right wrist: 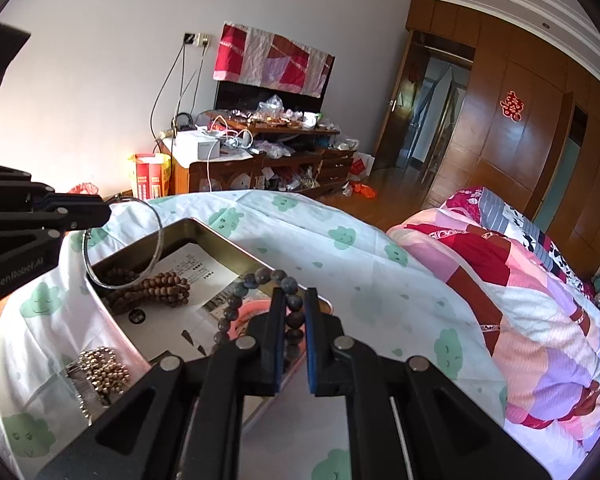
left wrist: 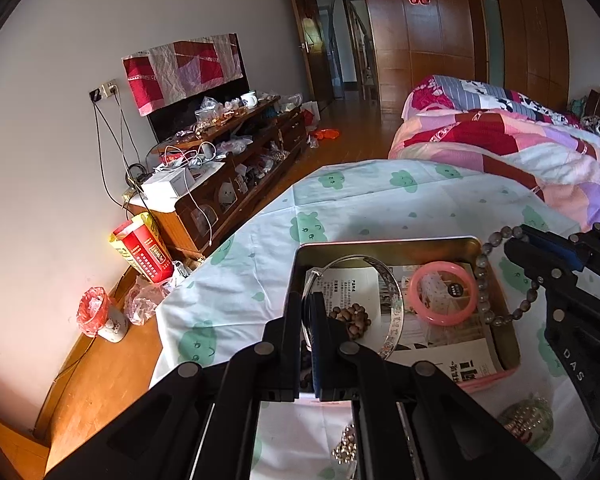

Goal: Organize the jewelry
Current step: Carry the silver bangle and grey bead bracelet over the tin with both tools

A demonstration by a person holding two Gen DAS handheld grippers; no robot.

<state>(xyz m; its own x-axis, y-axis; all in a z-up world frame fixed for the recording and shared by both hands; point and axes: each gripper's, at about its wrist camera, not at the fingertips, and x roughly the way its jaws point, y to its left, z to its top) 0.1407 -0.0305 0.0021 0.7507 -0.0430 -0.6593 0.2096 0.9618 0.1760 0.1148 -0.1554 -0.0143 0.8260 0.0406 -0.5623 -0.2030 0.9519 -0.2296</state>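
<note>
Tin tray (left wrist: 495, 320): on the table (left wrist: 359, 200), holding a pink bangle (left wrist: 443, 293) and wooden beads (right wrist: 156, 286).
My left claw (left wrist: 311, 320): pinching the silver bangle (left wrist: 395, 300) above the tray's near-left corner.
My right claw (right wrist: 294, 312): pinching the dark bead bracelet (right wrist: 236, 294) over the tray's right rim.
Gold beads (right wrist: 102, 372): on the table, just outside the tray.

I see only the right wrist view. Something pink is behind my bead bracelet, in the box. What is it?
Observer: A pink bangle, lying flat on the paper in the tin box.
Operator: Is any jewelry outside the box on my side?
Observer: Yes, a green and gold beaded piece lies on the cloth.
Operator: Does the left gripper really clamp the silver bangle?
Observer: Yes, it is shut on the rim.
</note>
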